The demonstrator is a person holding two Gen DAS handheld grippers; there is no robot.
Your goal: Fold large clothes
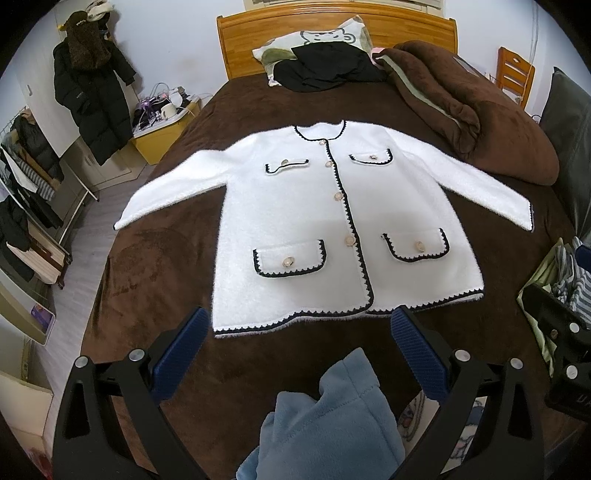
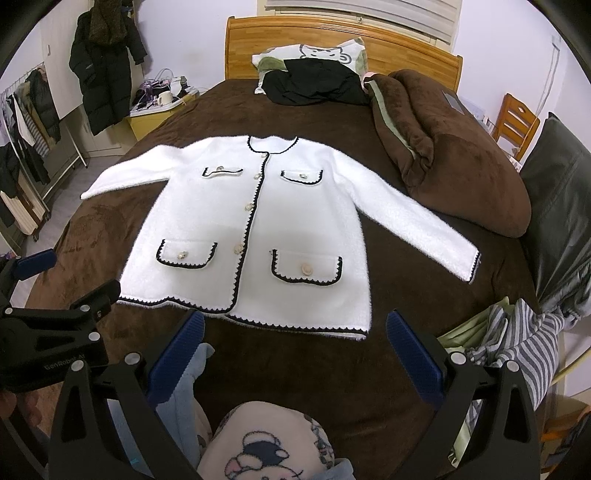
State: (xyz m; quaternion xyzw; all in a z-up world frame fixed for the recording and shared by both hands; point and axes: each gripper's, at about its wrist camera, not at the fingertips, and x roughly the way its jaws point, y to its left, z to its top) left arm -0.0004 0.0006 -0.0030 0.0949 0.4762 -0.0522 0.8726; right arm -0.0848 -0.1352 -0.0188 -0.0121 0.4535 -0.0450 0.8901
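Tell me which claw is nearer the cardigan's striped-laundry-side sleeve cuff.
Right. The right claw hangs open before the hem, nearer that cuff; the left claw, open too, sits farther over toward the other sleeve.

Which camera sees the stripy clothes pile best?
The right wrist view: the striped clothes pile lies open beside the right gripper. The left wrist view shows only a bit of it at the picture's edge, behind the other gripper's body.

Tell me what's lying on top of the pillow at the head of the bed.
A crumpled black garment covers the lower part of the pillow; whatever lies beneath that garment is hidden.
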